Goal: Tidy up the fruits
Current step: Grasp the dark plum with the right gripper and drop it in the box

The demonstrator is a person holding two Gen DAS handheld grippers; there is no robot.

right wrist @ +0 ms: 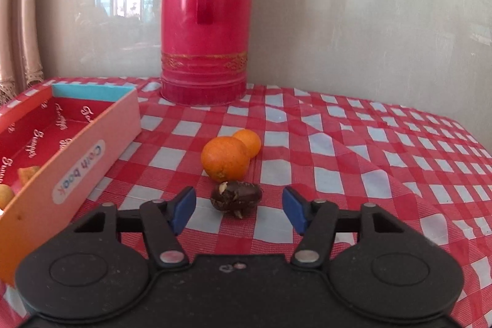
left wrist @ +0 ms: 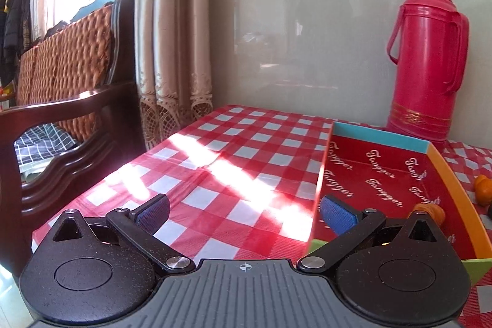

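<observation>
Fruits: dark shrivelled fruit (right wrist: pixel 236 199) lies dead ahead of right claw (right wrist: pixel 239 208), long axis crosswise, between half-open pads, untouched; left claw (left wrist: pixel 244 212) wide, empty.

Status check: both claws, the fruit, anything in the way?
Right claw open, dark brown fruit between its pads, untouched. Left claw open, empty, at box. Two oranges just behind the fruit.

A home living room: a carved wooden sofa (left wrist: pixel 70 119), lace-edged curtains (left wrist: pixel 172 29), a checked tablecloth (left wrist: pixel 233 149) and a red thermos (left wrist: pixel 427 60).
</observation>
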